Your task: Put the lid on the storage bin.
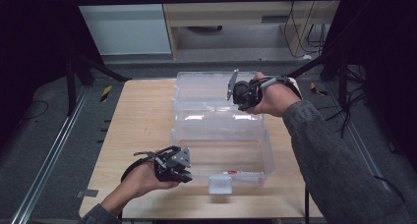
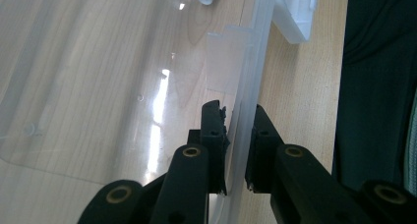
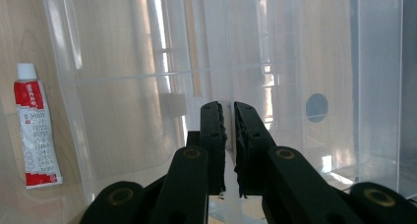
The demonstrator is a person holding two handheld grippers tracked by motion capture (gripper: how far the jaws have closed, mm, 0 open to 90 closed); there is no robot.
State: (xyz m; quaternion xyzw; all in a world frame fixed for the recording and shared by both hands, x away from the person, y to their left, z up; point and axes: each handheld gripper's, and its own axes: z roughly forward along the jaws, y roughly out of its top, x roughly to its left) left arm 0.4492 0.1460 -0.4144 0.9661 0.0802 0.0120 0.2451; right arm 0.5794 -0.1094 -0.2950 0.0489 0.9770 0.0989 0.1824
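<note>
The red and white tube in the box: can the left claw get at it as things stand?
Probably not right away. The left claw straddles the clear box's front wall, so it must let go first. The tube lies just inside that wall, and the box is open on top.

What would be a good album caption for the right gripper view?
Right gripper pinching the clear plastic box's lid, a red-and-white tube lying inside the box.

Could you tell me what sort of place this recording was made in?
Probably a lab recording rig: a small wooden table ringed by dark frame struts, floor rails, with loose cables by the back wall.
</note>
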